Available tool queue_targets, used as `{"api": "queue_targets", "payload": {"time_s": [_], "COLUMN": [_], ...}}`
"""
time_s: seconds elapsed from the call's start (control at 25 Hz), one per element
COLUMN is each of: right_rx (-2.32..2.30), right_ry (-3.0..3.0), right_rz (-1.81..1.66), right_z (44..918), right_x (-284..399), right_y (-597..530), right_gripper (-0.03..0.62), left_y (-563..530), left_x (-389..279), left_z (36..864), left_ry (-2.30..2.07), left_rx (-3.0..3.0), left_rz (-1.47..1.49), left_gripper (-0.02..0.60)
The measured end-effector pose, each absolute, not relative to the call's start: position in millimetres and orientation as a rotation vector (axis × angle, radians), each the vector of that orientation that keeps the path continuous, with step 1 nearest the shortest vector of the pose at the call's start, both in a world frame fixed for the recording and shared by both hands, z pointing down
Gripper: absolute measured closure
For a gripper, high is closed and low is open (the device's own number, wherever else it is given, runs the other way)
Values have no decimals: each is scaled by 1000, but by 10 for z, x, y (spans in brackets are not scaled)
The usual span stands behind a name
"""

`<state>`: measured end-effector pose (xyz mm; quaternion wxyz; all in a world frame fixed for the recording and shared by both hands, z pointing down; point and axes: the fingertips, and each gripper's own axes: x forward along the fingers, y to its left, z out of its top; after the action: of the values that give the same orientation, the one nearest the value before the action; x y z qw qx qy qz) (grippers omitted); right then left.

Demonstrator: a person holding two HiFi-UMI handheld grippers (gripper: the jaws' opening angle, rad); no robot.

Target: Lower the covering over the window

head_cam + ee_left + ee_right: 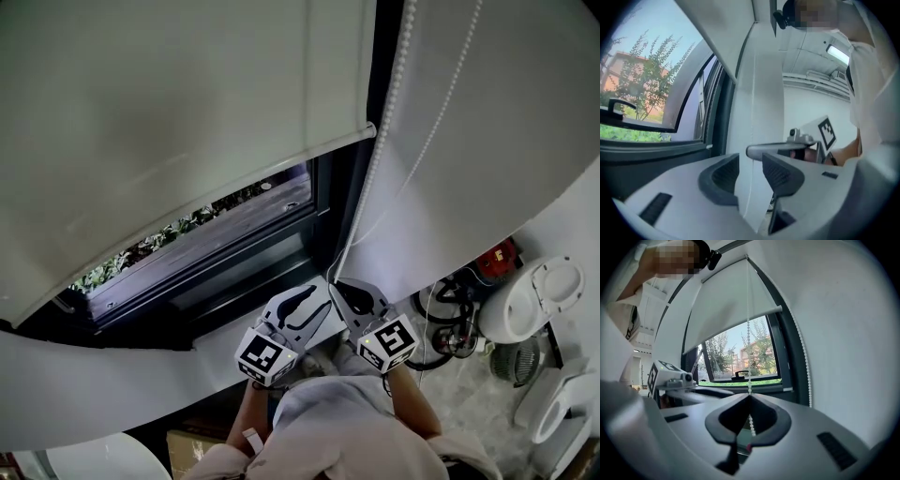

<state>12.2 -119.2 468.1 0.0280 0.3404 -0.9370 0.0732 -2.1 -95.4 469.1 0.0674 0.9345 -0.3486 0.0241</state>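
Head view: a pale roller blind (pixel 169 141) hangs partway down the window (pixel 220 225), leaving the lower glass uncovered. The right claw (pixel 750 401) is clenched on the bead chain (pixel 748 343). Just beside it, the left claw (pixel 750 176) is released, jaws apart.

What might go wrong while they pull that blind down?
The right gripper pinches the thin bead chain only at its jaw tips, so it may slip. The left gripper is open, holding nothing; closing on the loop's other strand could raise the blind instead.
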Motion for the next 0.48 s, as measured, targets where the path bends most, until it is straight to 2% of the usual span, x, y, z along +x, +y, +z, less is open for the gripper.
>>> {"api": "queue_targets", "payload": {"time_s": [0.48], "right_rx": [1002], "right_ry": [-2807], "right_rz": [361], "right_z": [5262], "right_x": [71], "right_y": [-1113], "right_gripper": [597], "left_y": [-1166], "left_x": [108], "left_z": [3544], "left_ry": [-1078], "left_rx": [3006], "left_rz": [-153], "left_gripper": [445]}}
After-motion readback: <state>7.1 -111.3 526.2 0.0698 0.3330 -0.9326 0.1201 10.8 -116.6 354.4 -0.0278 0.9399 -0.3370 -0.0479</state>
